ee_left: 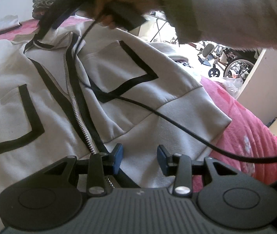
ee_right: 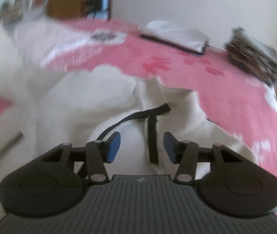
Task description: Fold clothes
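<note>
Currently the white jacket (ee_left: 119,89) is spread zip-up on the pink bed (ee_left: 251,120). Left gripper (ee_left: 140,159) is held part open over the jacket's hem, gripping nothing. Right gripper (ee_right: 142,148) is parted near the jacket's collar, pads clear. Collar should be pinched squarely before folding. No legible writing is noted.

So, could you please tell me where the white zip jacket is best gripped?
Probably the sleeve's free corner of the white zip jacket, approached from the pink bedspread side: there the cloth ends in an exposed edge.
</note>
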Motion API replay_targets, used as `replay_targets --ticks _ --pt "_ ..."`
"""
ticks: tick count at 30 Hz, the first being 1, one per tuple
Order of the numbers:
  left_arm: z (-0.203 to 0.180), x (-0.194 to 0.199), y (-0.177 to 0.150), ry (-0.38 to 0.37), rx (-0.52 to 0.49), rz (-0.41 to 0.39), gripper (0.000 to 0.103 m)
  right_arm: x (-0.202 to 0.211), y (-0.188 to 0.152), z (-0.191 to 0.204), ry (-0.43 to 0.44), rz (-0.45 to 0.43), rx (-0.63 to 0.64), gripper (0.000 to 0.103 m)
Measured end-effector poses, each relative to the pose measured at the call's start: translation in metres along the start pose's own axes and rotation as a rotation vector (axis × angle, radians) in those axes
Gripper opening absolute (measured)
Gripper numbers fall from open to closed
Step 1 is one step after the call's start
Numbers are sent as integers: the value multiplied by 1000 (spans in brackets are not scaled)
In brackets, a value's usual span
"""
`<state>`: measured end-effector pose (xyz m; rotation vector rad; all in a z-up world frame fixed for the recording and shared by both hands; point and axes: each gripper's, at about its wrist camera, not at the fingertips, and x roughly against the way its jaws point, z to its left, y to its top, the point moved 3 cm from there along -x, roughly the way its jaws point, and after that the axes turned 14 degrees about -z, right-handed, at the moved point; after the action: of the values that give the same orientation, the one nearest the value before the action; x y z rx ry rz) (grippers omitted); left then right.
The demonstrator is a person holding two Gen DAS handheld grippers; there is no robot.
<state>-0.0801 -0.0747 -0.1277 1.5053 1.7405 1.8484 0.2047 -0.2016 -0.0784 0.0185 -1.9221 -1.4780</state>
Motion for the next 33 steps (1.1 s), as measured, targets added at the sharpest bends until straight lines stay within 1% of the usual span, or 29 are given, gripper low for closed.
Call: replay_targets --ticks 4,5,7,9,10,12,15,18,20,23,25,27,33 --pt "-1 1 -1 5 1 -3 40 -51 -6 12 -31 130 102 48" --pt "-1 1 -1 7 0 -4 40 -63 -8 11 -53 160 107 47" --pt "-2 1 -1 9 -4 -5 40 -71 -11 0 -76 170 47 46" --pt "-2 2 -1 11 -7 -7 40 -71 -10 -10 -109 158 -16 25" --pt "-2 3 -2 11 -8 -9 40 -70 -11 -13 -124 153 -26 17" --pt "-2 2 -2 12 -9 -13 40 -67 -13 -18 -149 142 -46 15" --pt "-1 2 -4 11 -9 -18 40 -59 -10 -24 -176 98 -88 12" --pt "-1 3 -4 9 -9 -23 40 -41 -1 -38 -174 23 -206 12" --pt "-1 3 -4 7 -8 -24 40 -25 7 -49 -154 -46 -310 12" --pt "-1 3 -5 3 -6 -24 40 -6 21 -65 -98 -176 -477 12" --pt "-1 4 -5 0 -7 -24 40 -3 25 -74 -60 -230 -584 11" --pt "-2 4 -5 -3 -8 -23 40 -10 28 -77 -51 -241 -617 12" --pt "-1 4 -5 -12 -2 -18 40 -40 30 -63 -25 -214 -593 11"
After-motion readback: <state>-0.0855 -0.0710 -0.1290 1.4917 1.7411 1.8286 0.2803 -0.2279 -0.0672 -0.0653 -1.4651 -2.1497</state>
